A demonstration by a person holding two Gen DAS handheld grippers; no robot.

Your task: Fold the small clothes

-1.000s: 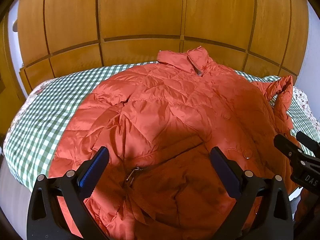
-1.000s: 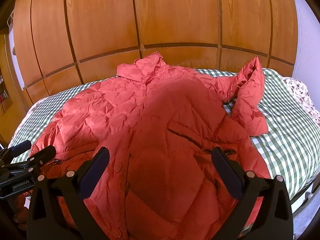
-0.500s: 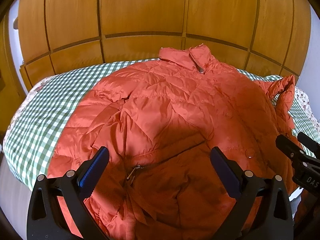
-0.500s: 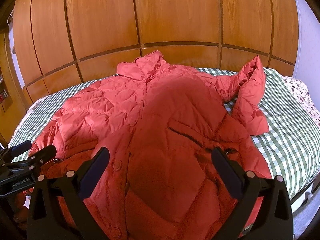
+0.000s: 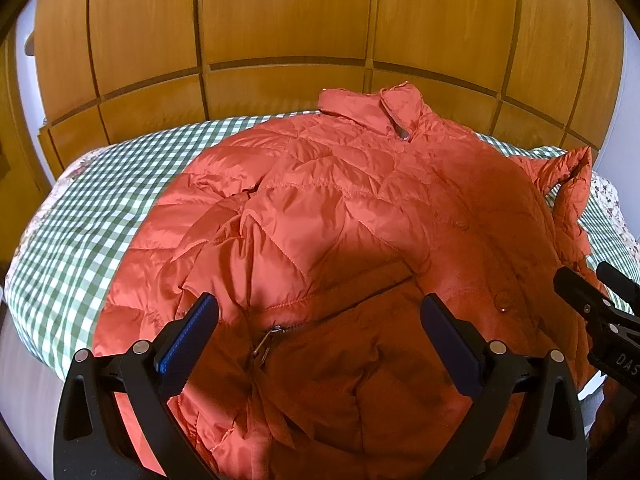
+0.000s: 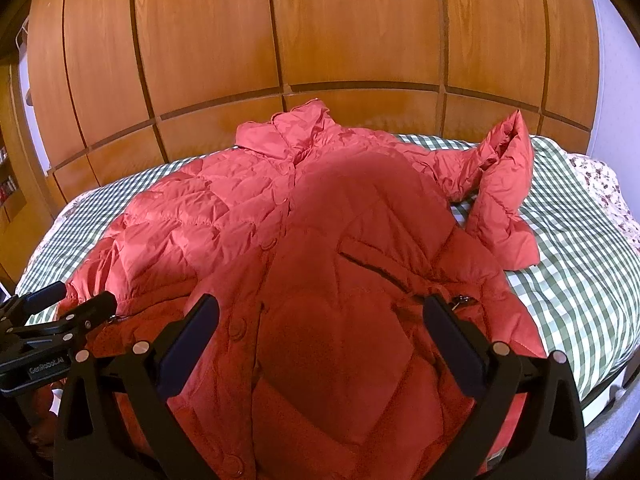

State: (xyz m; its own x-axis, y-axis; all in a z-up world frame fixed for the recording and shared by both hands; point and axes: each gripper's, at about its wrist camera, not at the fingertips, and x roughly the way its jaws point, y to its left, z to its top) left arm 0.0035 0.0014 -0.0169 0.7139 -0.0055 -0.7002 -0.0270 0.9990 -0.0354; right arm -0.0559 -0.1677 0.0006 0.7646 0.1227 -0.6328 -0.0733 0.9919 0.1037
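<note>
An orange quilted puffer jacket (image 5: 328, 216) lies front up on a green checked bed, collar toward the wardrobe. It also fills the right wrist view (image 6: 320, 248). My left gripper (image 5: 318, 316) is open and empty above the jacket's lower left part, near a pocket zip pull (image 5: 262, 344). My right gripper (image 6: 320, 316) is open and empty above the lower right part. One sleeve (image 6: 504, 200) lies bunched out to the right. The left sleeve is folded over the body. Each gripper shows at the edge of the other's view.
The bed cover (image 5: 80, 216) is green and white checks, with a floral sheet at its edges (image 6: 600, 176). A wooden panelled wardrobe (image 5: 280, 24) stands right behind the bed. The bed's near edge drops off at the lower left (image 5: 24, 380).
Both grippers stay open and have shifted only slightly. The jacket has not moved.
</note>
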